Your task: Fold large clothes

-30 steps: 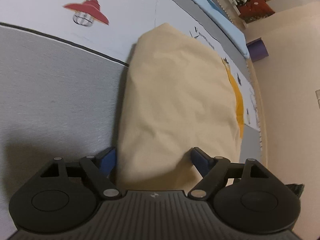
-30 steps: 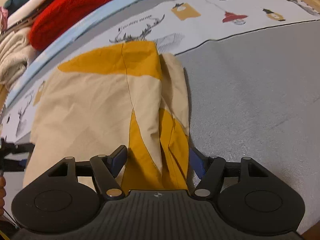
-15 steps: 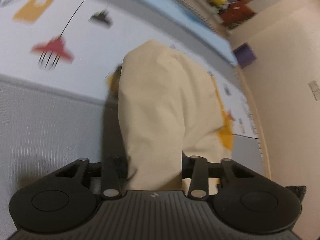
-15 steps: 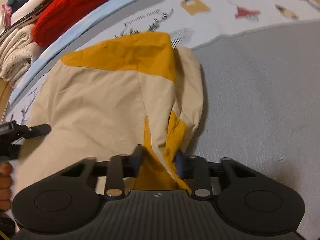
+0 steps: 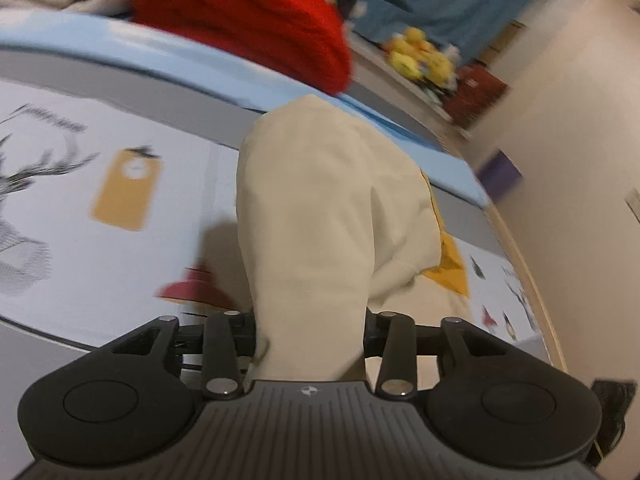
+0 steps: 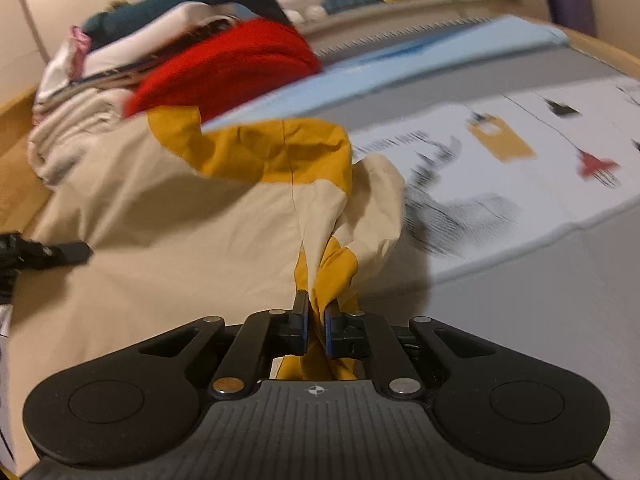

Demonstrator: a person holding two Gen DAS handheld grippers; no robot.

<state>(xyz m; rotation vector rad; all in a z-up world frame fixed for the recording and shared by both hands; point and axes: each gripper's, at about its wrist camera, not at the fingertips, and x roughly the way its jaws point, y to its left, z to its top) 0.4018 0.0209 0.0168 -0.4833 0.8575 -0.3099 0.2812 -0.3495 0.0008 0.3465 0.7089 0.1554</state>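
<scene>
Both grippers are clenched on the garment [image 6: 168, 236]. The right gripper [image 6: 316, 330] pinches its yellow edge, and the left gripper [image 5: 310, 336] holds a thick cream fold. The garment hangs lifted above the bed [image 5: 100, 184], near a red sweater [image 5: 248, 24].

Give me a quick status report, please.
Left gripper and right gripper both shut on cream-and-mustard garment, lifted off bedsheet. Nothing obstructing.
</scene>
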